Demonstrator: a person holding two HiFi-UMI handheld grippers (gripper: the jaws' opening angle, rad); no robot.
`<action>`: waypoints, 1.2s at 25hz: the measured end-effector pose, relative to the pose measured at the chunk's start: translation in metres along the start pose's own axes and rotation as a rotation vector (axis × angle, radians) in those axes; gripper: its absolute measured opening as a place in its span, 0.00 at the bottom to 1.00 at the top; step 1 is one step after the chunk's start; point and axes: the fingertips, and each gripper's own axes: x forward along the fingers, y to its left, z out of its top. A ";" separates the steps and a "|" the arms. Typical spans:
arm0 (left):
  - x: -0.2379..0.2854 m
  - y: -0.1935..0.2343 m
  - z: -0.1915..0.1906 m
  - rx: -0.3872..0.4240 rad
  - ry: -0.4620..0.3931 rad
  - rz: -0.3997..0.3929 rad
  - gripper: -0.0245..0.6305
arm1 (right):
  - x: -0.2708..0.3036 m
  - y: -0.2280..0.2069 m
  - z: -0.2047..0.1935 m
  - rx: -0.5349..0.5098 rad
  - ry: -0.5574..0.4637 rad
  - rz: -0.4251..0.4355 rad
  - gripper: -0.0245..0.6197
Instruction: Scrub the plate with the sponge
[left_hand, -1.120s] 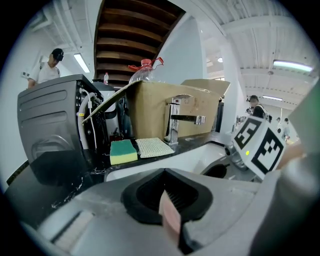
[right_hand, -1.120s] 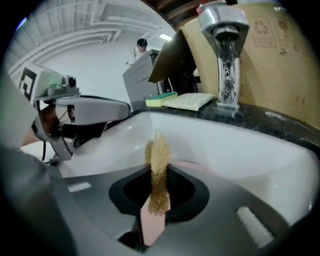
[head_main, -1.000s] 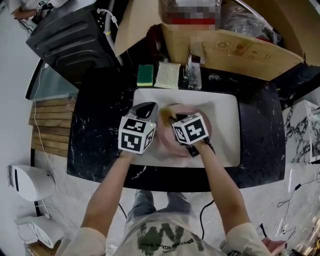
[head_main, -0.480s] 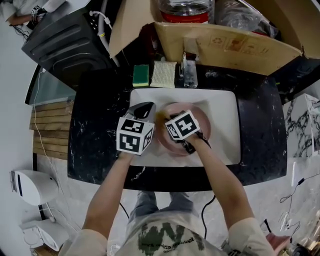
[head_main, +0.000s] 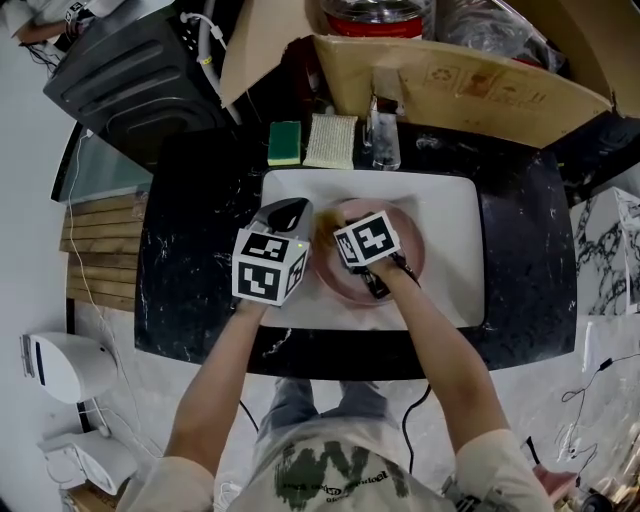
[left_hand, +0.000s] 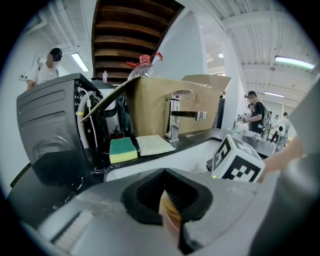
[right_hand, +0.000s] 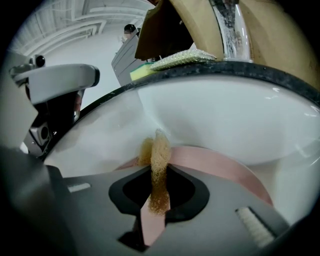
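Right gripper view — jaws pinch sponge (right_hand: 159, 170) on plate (right_hand: 225, 165) | left gripper view — jaws clamp plate rim

Your head camera looks steeply down on the bench (head_main: 180, 250) and sink (head_main: 450, 210). The left hand-held gripper (left_hand: 167, 197) camera sits low at the sink's 9 o'clock edge, facing 12 o'clock. The right hand-held gripper (right_hand: 156, 200) camera hugs the plate (right_hand: 215, 162), facing 11 o'clock. All three share the tap (left_hand: 175, 117) and green sponge (head_main: 284, 142).

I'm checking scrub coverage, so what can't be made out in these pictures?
- Middle of the plate: head view, under the right gripper and arm.
- Whether the sponge touches it: right gripper view, jaws in front.
- Plate beyond its edge: left gripper view, left gripper blocks it.
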 end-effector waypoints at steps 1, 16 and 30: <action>0.000 0.001 0.000 -0.001 -0.002 0.001 0.04 | 0.000 -0.002 0.001 0.003 -0.002 -0.002 0.14; 0.003 0.000 -0.003 0.006 0.008 0.003 0.04 | -0.005 -0.036 0.002 0.114 -0.024 -0.068 0.14; 0.004 -0.002 -0.004 0.005 0.014 -0.005 0.04 | -0.014 -0.064 -0.002 0.159 -0.032 -0.165 0.14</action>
